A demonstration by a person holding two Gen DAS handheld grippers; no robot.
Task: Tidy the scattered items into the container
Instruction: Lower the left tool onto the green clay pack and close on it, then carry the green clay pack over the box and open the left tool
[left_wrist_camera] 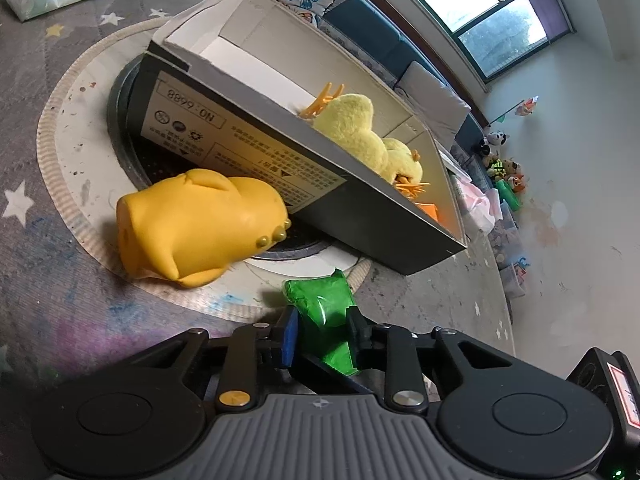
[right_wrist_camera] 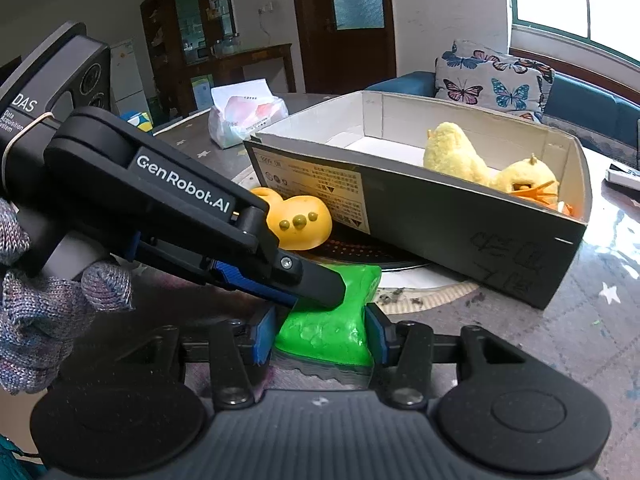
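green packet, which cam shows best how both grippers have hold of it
The right wrist view. There the green packet sits between the right gripper pads, and the left gripper clamps its far end from the side. The left wrist view shows only the left gripper shut on the packet; the right gripper is out of frame.

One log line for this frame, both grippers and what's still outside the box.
left gripper: shut on green packet | right gripper: shut on green packet | orange toy: outside box | plush chick: inside
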